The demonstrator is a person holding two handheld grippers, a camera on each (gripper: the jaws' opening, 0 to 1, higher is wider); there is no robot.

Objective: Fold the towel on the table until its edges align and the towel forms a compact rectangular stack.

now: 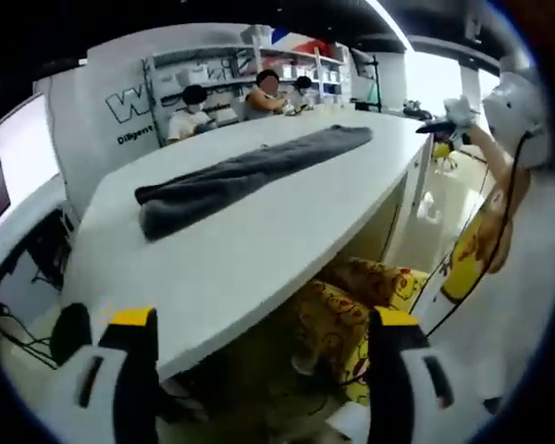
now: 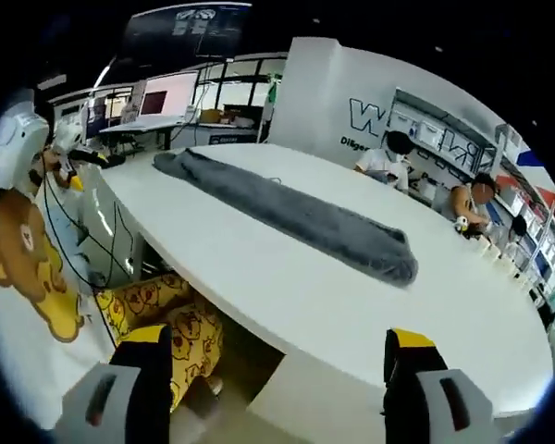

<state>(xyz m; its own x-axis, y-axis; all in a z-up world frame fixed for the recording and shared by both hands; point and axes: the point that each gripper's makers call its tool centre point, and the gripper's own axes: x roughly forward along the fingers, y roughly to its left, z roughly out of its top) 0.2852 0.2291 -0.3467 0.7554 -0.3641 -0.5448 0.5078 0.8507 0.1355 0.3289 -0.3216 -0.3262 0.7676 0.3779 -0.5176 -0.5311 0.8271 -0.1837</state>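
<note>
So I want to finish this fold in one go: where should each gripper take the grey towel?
Grip the towel at its two ends, since it lies as a long narrow strip on the white table. The left gripper takes the bunched near end, coming in over the table edge; the right gripper takes its near end.

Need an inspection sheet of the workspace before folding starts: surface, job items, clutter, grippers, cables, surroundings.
Surface: long white table, bare around the towel.
Job's things: dark grey towel, lying in a long narrow strip along the table, not yet a compact stack.
Clutter: nothing seen on the table near the towel.
Grippers: left hand-held gripper open, short of the table edge; right hand-held gripper open, also off the table.
Cables: black cable down the person's clothes.
Surroundings: yellow patterned cushions under the table; seated people at the far side; shelving behind them.
</note>
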